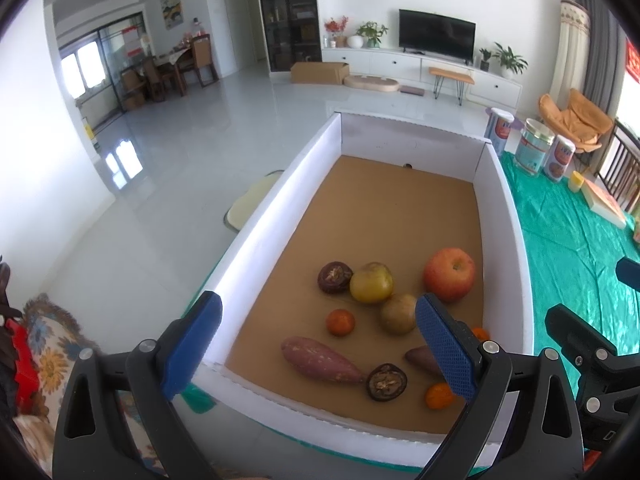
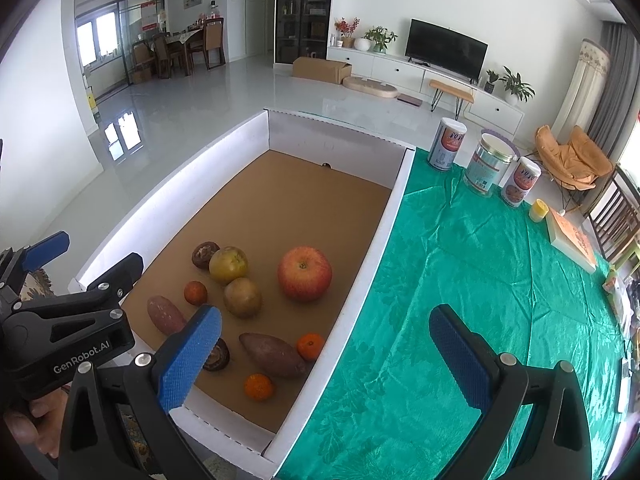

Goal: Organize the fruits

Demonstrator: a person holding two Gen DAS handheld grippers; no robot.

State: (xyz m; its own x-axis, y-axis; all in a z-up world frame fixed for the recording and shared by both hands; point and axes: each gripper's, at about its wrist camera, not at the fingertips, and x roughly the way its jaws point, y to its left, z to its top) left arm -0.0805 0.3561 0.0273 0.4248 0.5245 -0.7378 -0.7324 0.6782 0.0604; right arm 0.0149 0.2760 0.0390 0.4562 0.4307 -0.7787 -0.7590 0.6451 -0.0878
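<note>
A white-walled box [image 1: 256,232] [image 2: 360,276] with a brown floor holds the produce near its front end: a red apple [image 1: 449,274] [image 2: 305,273], two yellow-green round fruits [image 1: 371,282] [image 2: 228,265], two sweet potatoes [image 1: 320,360] [image 2: 272,355], small oranges [image 1: 340,322] [image 2: 259,386] and two dark halved fruits [image 1: 387,382] [image 2: 205,255]. My left gripper [image 1: 320,344] is open and empty, above the box's front left corner. My right gripper [image 2: 324,356] is open and empty, straddling the box's right wall, above the green cloth [image 2: 480,280].
Three tins [image 2: 486,170] [image 1: 534,148], a small yellow cup [image 2: 538,210] and a flat book-like box [image 2: 572,240] stand on the cloth at the back right. A chair cushion [image 1: 250,202] shows left of the box. The table's left edge drops to the tiled floor.
</note>
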